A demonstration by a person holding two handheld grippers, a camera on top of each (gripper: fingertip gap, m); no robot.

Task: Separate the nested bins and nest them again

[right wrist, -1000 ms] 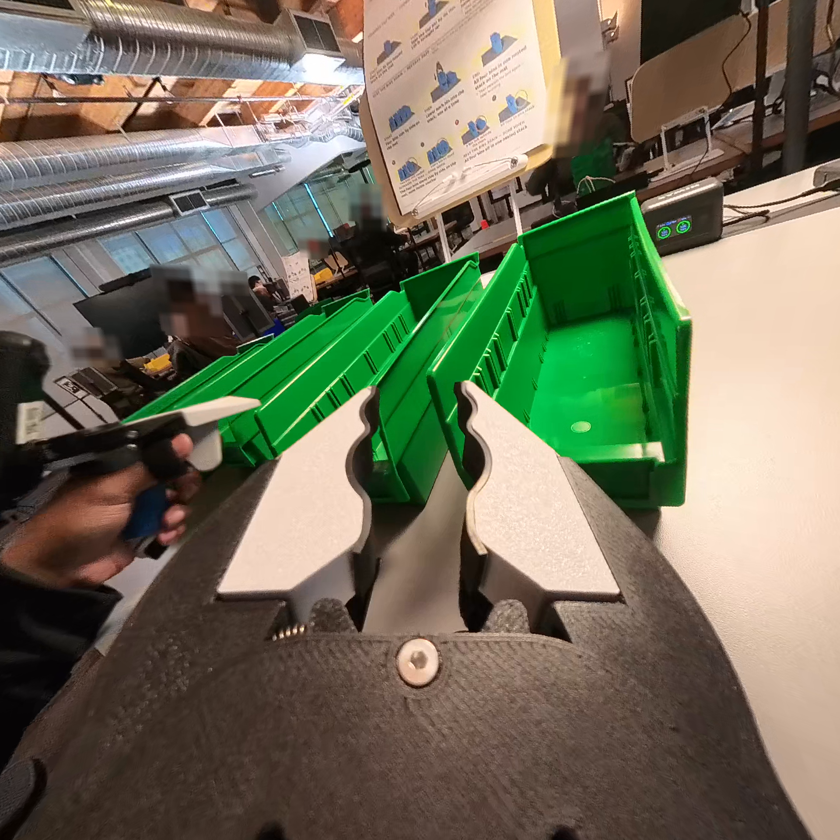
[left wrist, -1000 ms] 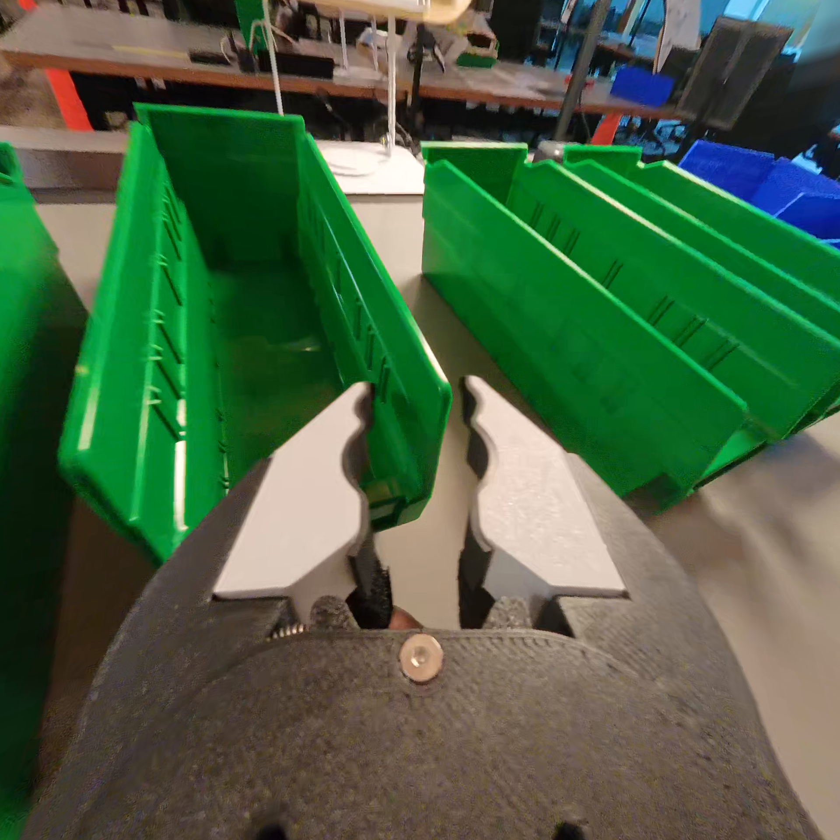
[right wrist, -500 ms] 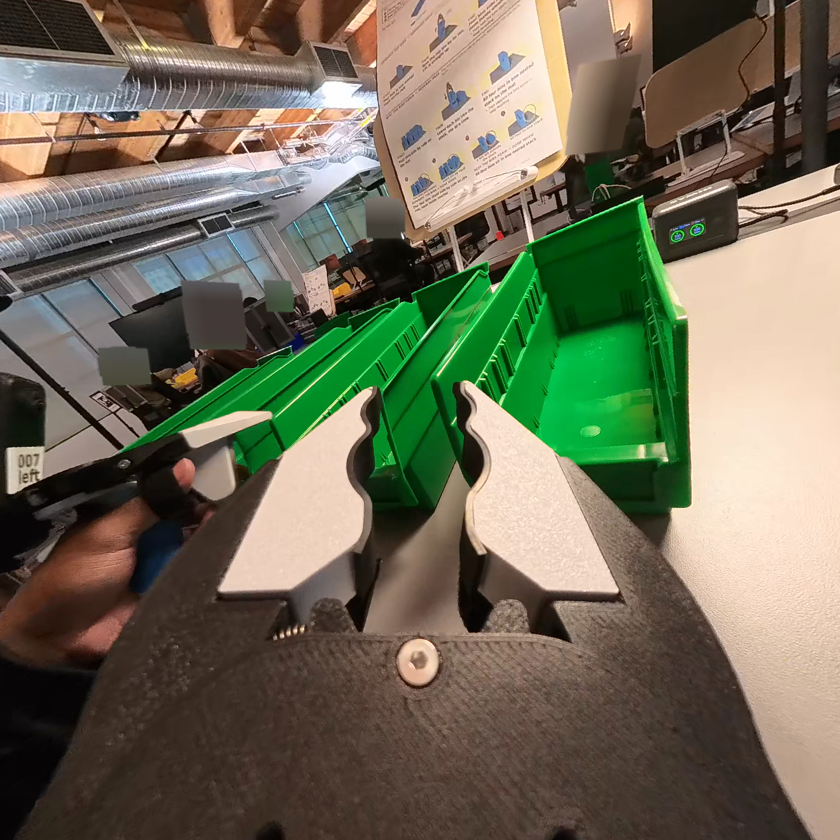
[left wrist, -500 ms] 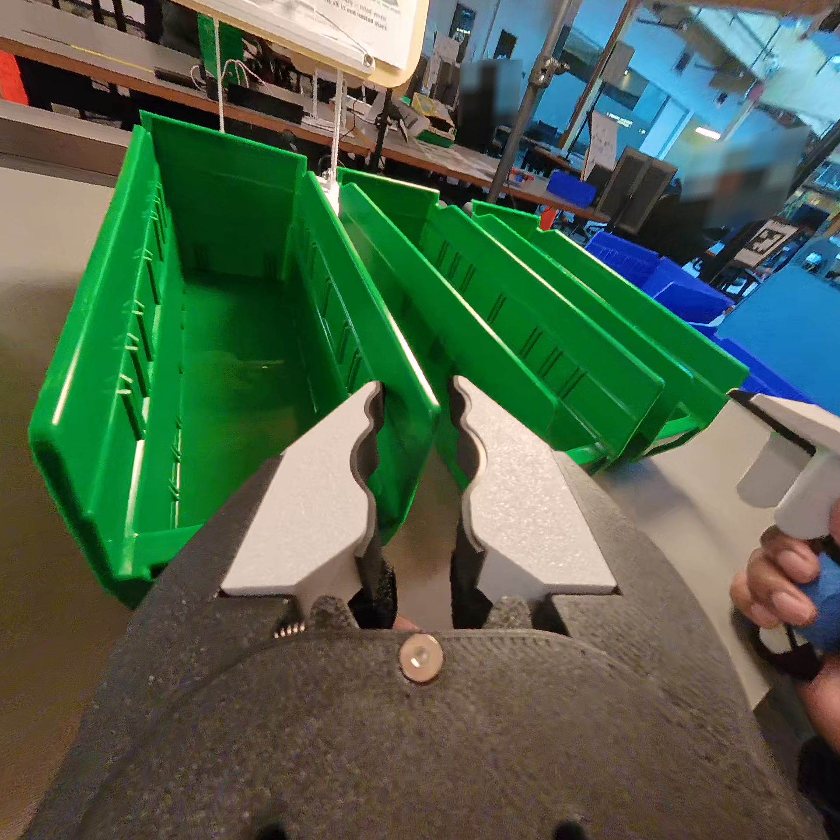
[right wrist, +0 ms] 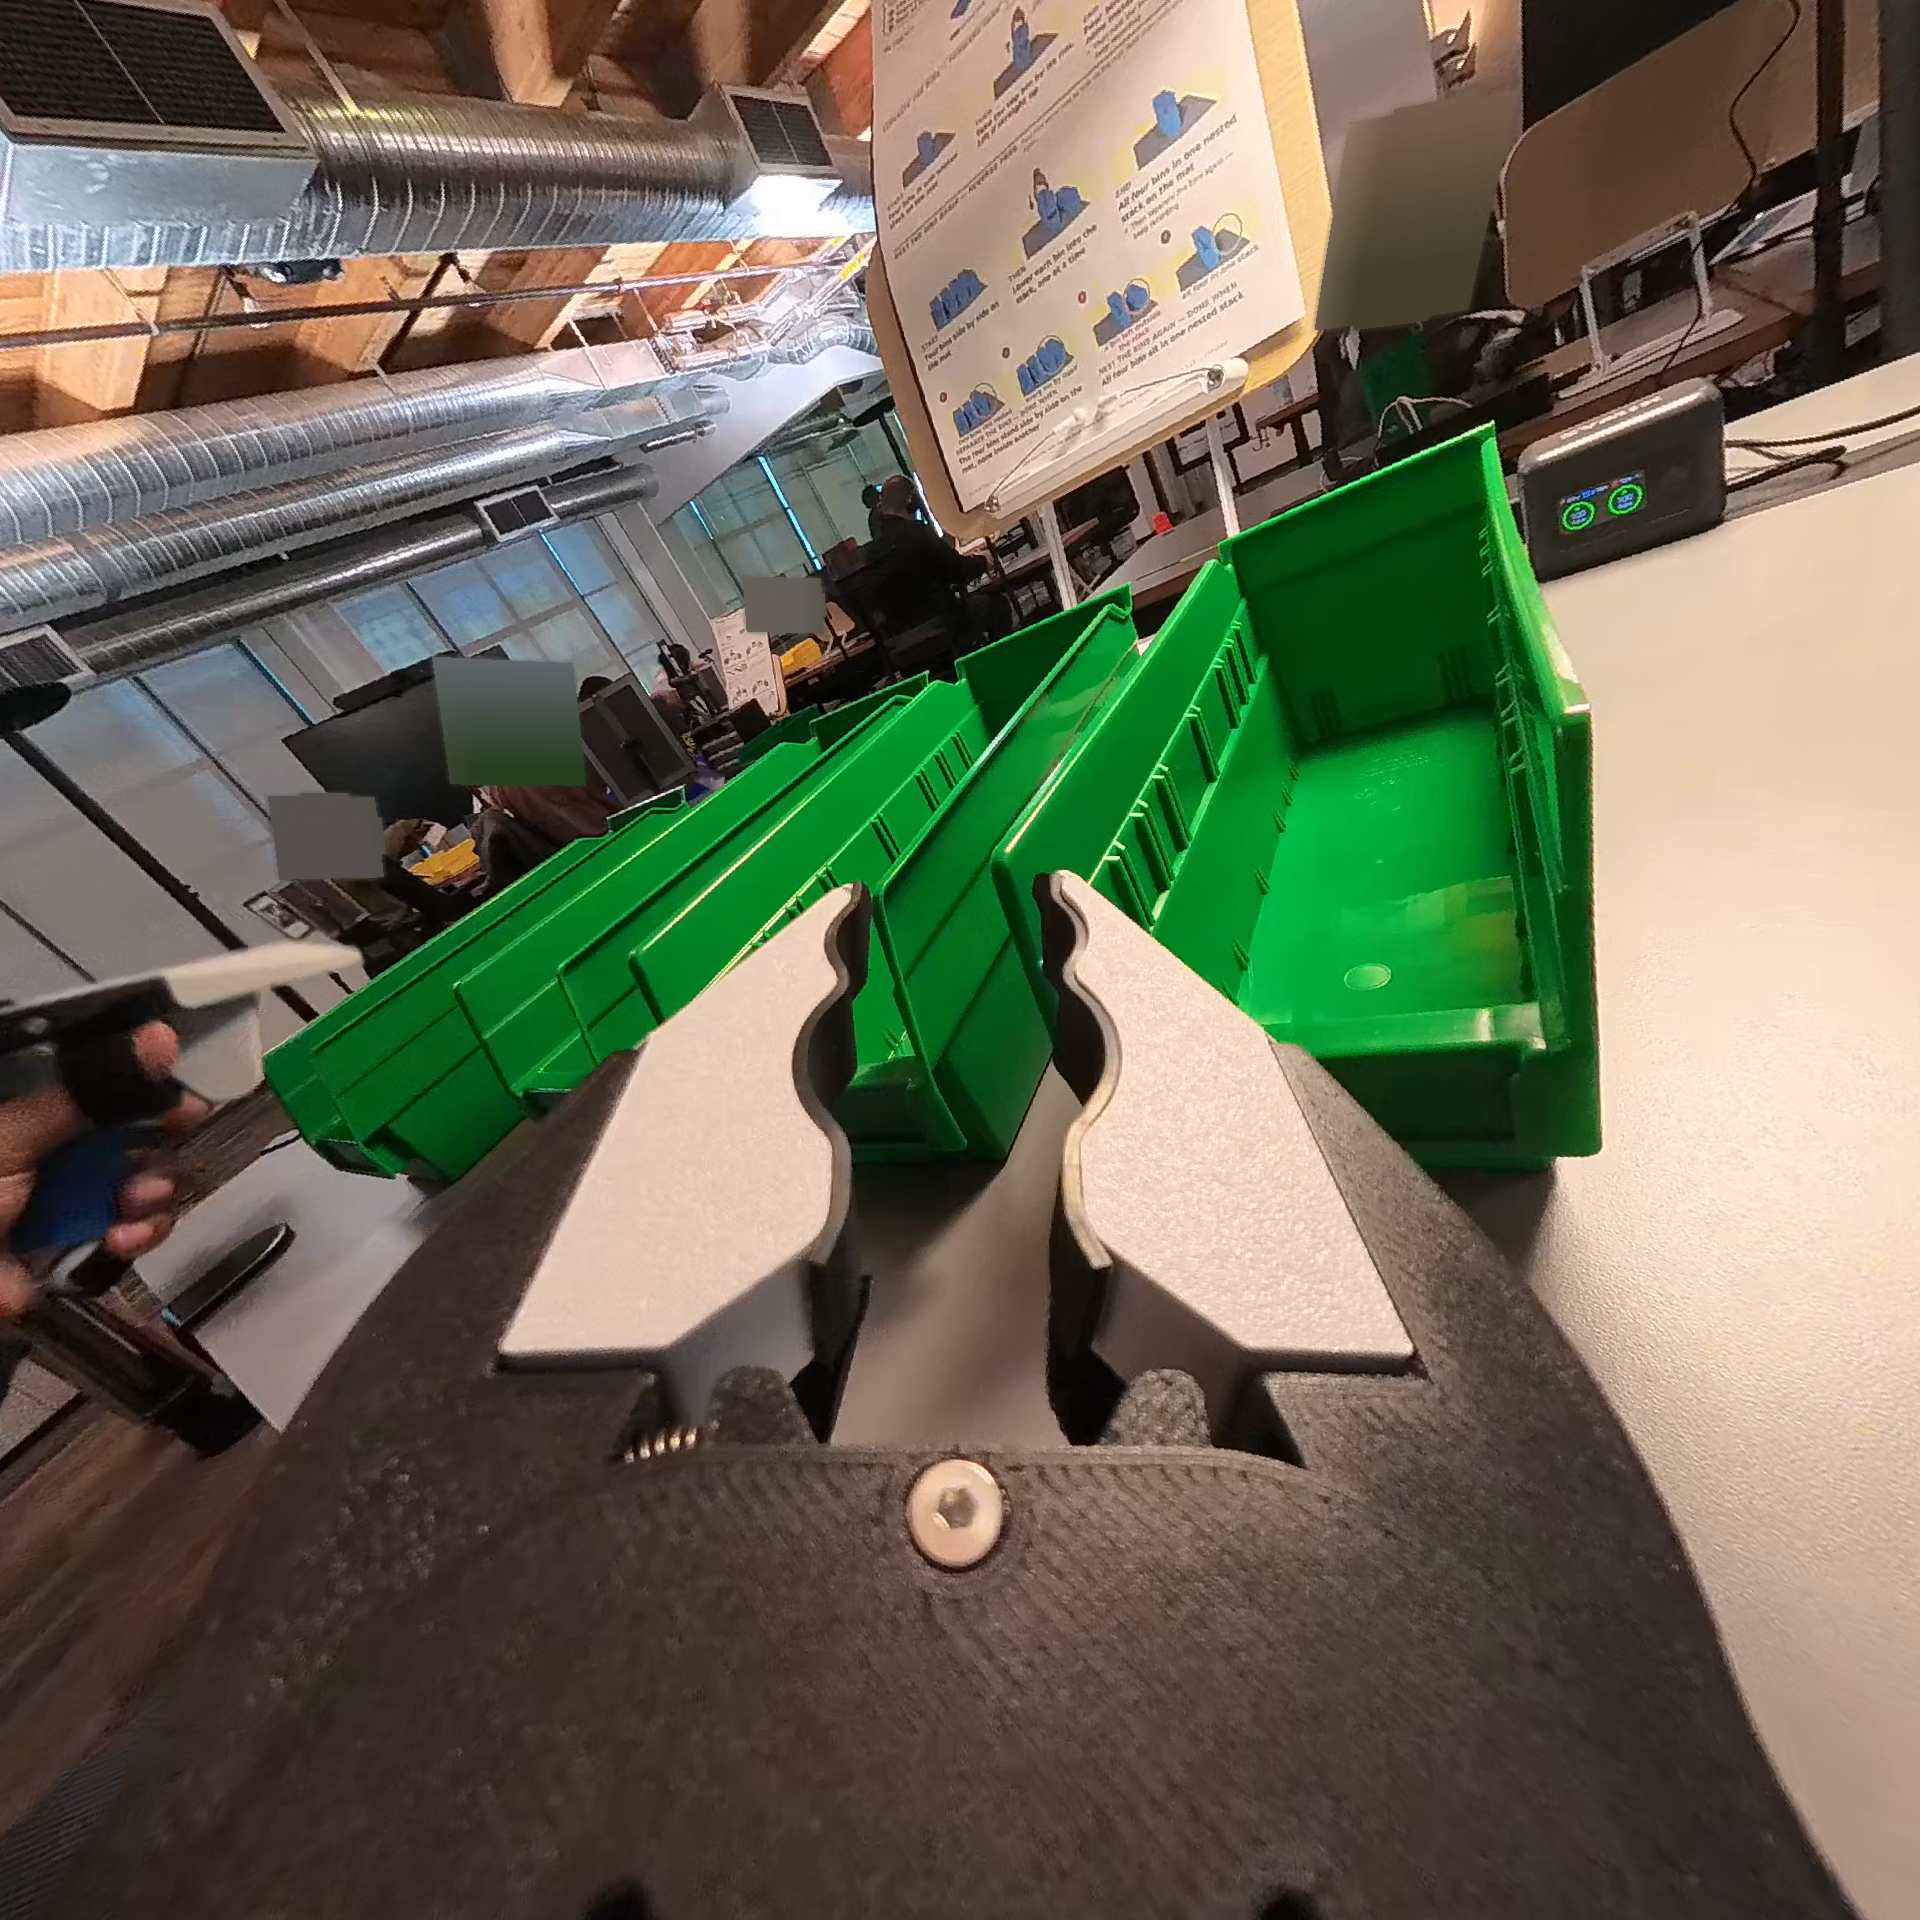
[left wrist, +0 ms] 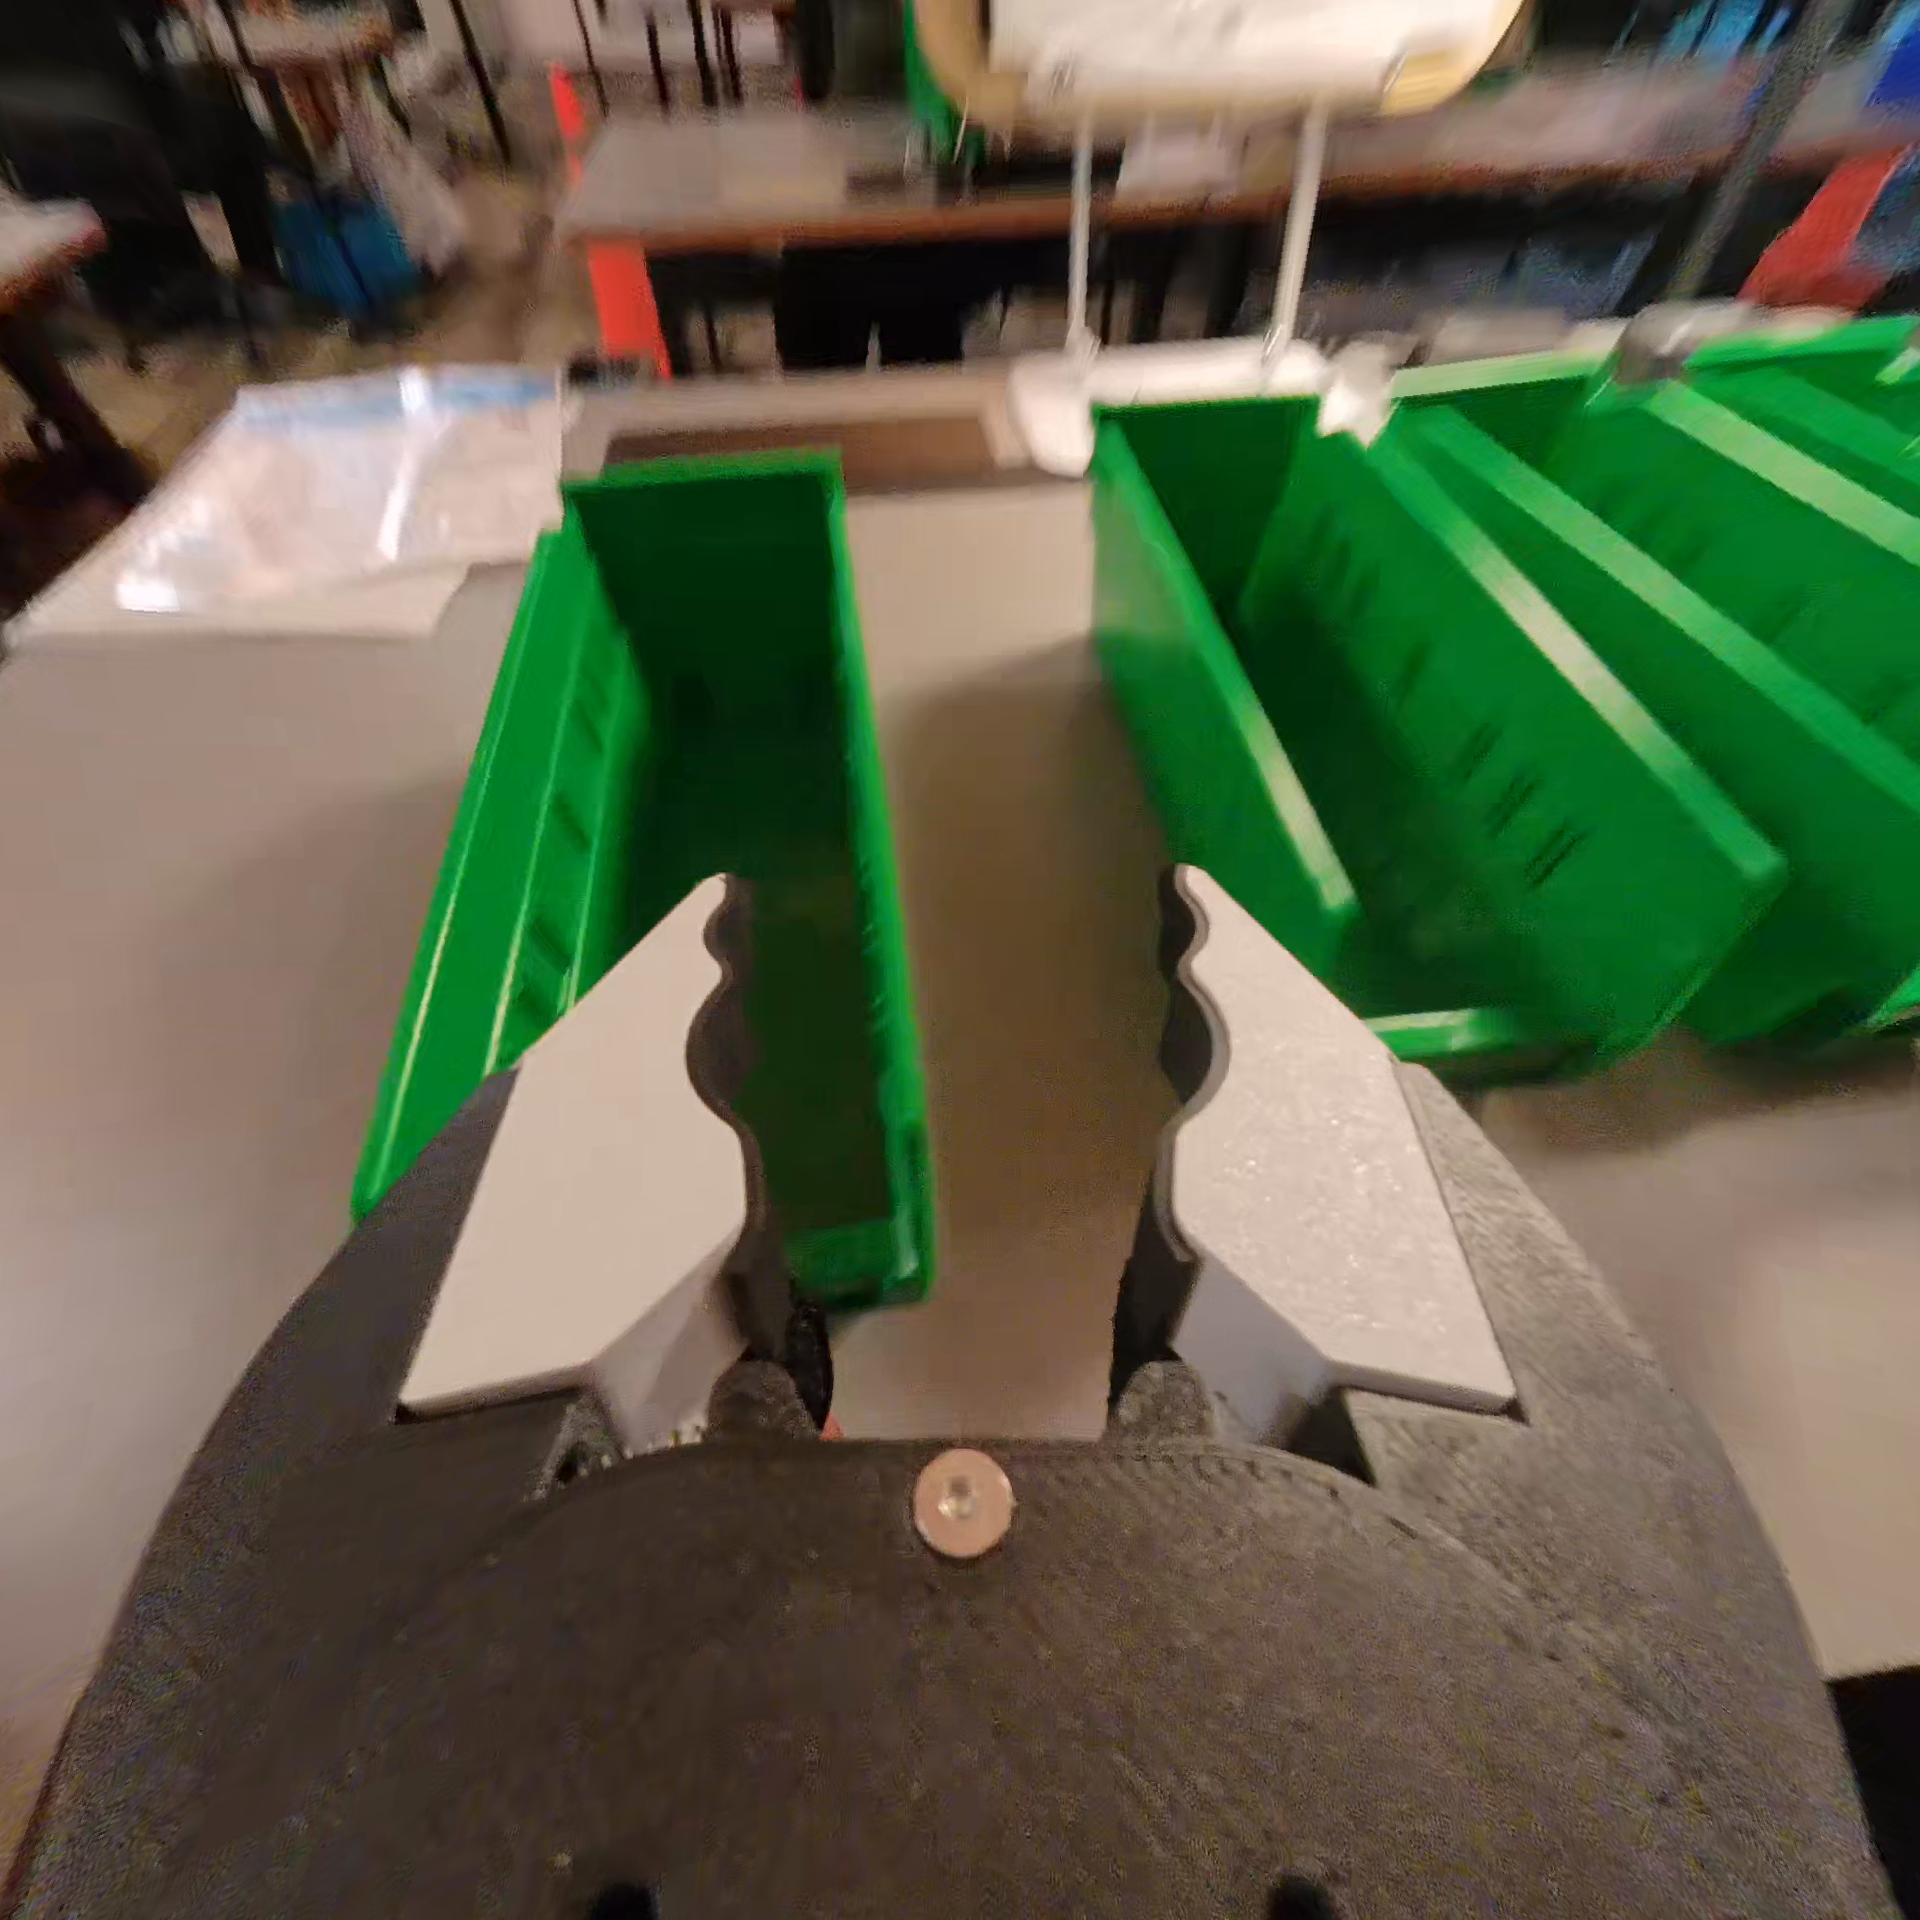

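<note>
Grey tabletop (left wrist: 187,935) fills the left wrist view, with a dim, blurred workshop of benches behind it. A long green bin (left wrist: 717,831) stands alone on the table, running away from the camera. The left gripper (left wrist: 951,904) hangs over the bin's near end with its jaws spread wide; the left fingertip (left wrist: 707,914) sits above the bin's interior and the right one over bare table, and the bin's right wall passes between them untouched by either pad. Nothing is held. To the right, apart from the lone bin, more green bins (left wrist: 1507,748) sit side by side at a slant. A clear plastic sheet (left wrist: 322,499) lies at the far left of the table, and a white stand (left wrist: 1174,374) rises behind the bins.

Exposed wooden beams and silver ducts (right wrist: 312,468) run overhead in the right wrist view, above windows and distant desks. The right gripper (right wrist: 951,914) hovers low over the table with its jaws partly apart, holding nothing. Beyond its tips the green bins lie in a row; the nearest, widest-looking bin (right wrist: 1392,862) is on the right with its floor showing. An illustrated poster board (right wrist: 1081,229) stands behind them, and a dark grey power unit (right wrist: 1621,488) rests further back on the table. At the left edge a hand (right wrist: 73,1153) holds the other gripper.
</note>
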